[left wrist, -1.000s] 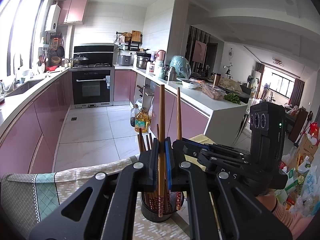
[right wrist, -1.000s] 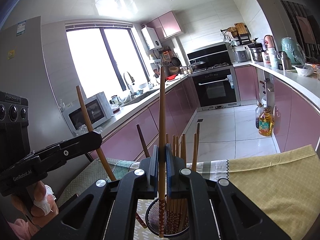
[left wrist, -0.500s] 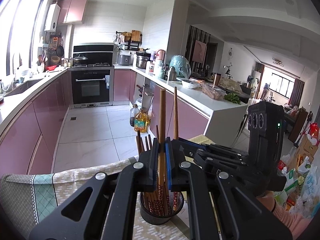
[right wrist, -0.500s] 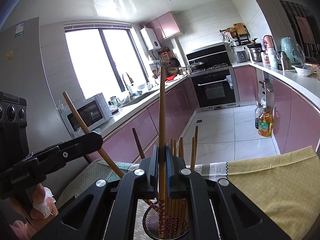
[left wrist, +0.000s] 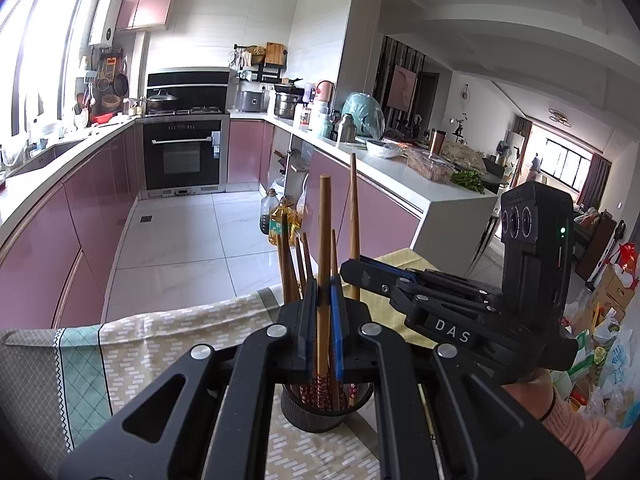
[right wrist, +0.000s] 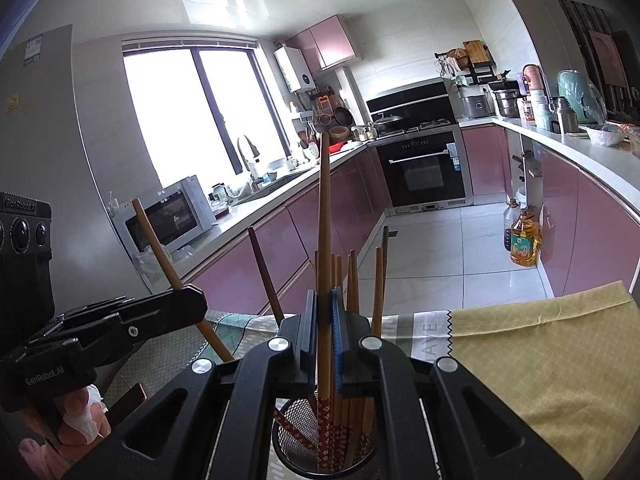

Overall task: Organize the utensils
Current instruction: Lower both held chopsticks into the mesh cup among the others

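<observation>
Each chopstick is to be kept upright and released only once its patterned tip sits inside the mesh holder (right wrist: 326, 452). The left gripper (left wrist: 324, 320) is clamped on one chopstick (left wrist: 323, 240) above the holder; the right gripper (right wrist: 324, 332) is clamped on another chopstick (right wrist: 325, 220). Both point forward above the holder.

Chopsticks standing in a mesh holder

A black mesh holder (right wrist: 296, 432) stands upright on the patterned cloth, near the bottom centre. It is packed with wooden chopsticks (right wrist: 352, 360), thick ends up, red patterned tips down. One chopstick (left wrist: 323, 280) stands vertical, its tip inside the cup; another (right wrist: 324, 264) rises tallest. One more (right wrist: 176, 280) leans left.
</observation>
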Available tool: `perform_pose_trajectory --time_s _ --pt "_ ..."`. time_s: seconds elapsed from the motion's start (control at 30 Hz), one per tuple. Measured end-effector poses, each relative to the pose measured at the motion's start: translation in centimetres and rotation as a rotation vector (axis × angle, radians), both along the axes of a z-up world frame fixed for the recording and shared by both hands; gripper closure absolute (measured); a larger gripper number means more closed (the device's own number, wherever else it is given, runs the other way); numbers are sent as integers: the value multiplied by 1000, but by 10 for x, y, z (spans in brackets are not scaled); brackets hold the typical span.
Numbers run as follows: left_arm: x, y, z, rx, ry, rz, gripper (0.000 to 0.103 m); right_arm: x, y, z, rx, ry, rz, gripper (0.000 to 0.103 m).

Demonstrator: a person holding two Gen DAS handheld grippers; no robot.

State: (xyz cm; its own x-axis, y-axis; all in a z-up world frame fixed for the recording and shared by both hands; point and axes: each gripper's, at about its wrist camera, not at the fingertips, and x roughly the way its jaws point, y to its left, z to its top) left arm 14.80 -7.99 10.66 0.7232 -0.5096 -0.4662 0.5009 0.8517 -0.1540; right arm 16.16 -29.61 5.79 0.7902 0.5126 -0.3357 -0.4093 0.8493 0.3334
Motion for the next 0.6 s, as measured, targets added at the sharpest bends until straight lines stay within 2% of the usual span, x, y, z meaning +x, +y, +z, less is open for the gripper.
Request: perform_pose_trajectory --time_s 0.6 --pt "5 1 -13 29 31 -6 96 1 10 -19 -39 18 -6 97"
